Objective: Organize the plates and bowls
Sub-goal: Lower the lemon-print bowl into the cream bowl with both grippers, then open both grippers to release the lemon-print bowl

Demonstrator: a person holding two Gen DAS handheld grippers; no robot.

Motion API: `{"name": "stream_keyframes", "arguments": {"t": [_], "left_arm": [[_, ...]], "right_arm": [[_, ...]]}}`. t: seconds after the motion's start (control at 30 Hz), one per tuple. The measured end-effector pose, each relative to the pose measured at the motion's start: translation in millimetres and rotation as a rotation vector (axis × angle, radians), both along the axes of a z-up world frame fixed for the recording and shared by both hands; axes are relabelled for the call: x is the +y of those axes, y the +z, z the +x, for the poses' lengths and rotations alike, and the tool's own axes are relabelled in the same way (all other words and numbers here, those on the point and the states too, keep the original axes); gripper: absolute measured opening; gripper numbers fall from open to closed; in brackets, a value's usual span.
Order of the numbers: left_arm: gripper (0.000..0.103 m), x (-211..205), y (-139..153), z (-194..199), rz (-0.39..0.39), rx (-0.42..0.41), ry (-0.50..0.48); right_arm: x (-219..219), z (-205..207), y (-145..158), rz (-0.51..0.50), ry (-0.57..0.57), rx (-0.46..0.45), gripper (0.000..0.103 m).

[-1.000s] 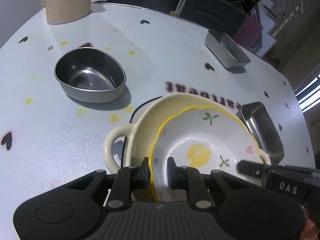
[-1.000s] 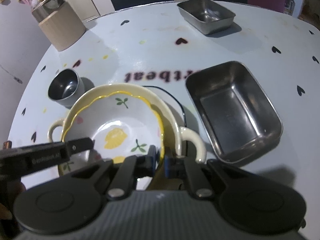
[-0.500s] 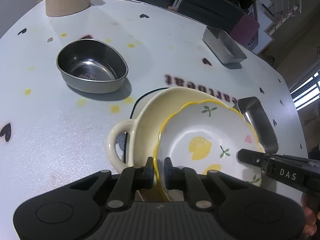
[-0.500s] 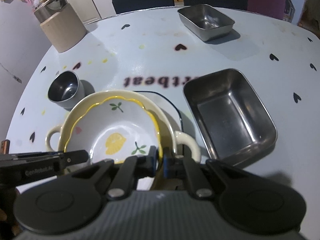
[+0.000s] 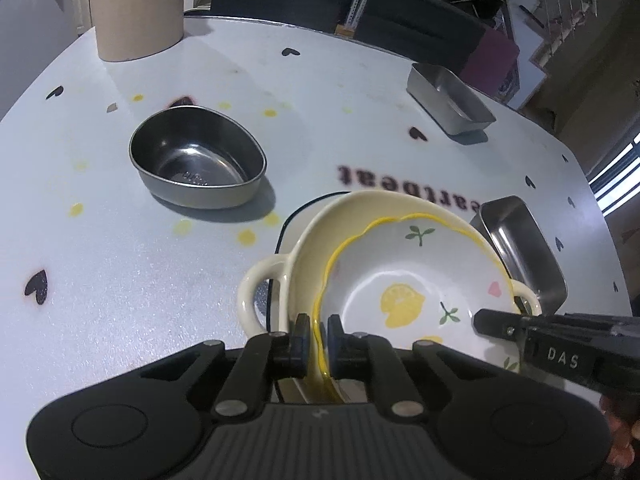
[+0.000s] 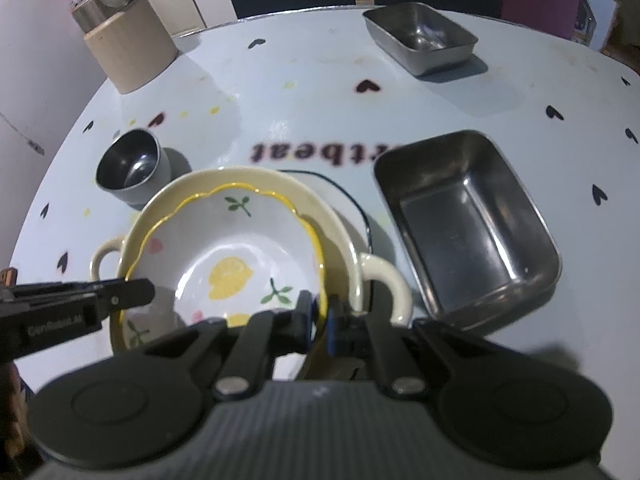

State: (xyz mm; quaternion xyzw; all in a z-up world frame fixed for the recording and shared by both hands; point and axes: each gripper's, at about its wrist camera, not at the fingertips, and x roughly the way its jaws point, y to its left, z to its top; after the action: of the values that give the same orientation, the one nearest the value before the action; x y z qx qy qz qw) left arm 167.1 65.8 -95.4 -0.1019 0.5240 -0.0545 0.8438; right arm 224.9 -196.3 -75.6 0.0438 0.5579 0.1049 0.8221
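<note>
Two grippers clamp opposite edges of the white scalloped bowl with a yellow rim and a lemon print: the left gripper has its jaws pinched on the bowl's near-left rim, and the right gripper is likewise clenched on the rim at the bowl's other side. That lemon bowl sits nested inside a larger cream ceramic bowl with two loop handles, which in turn appears to rest on a flat plate with a thin dark rim, though only a sliver of that plate shows. The stack stands near the middle of the pale blue round table dotted with black hearts. Just to its right lies a large rectangular stainless steel tray; a smaller steel tray sits well apart toward the far edge. To the stack's left is an oval stainless steel bowl, and farther off a beige cylindrical container stands at the table's far-left edge.
</note>
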Motion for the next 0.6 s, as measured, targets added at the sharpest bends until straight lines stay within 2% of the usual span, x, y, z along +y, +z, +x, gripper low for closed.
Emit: {"name": "stream_keyframes", "arguments": {"t": [0.6], "left_arm": [[0.009, 5, 3, -1, -0.021, -0.015, 0.014]], "right_arm": [[-9, 11, -15, 0.093, -0.070, 0.033, 0.011]]}}
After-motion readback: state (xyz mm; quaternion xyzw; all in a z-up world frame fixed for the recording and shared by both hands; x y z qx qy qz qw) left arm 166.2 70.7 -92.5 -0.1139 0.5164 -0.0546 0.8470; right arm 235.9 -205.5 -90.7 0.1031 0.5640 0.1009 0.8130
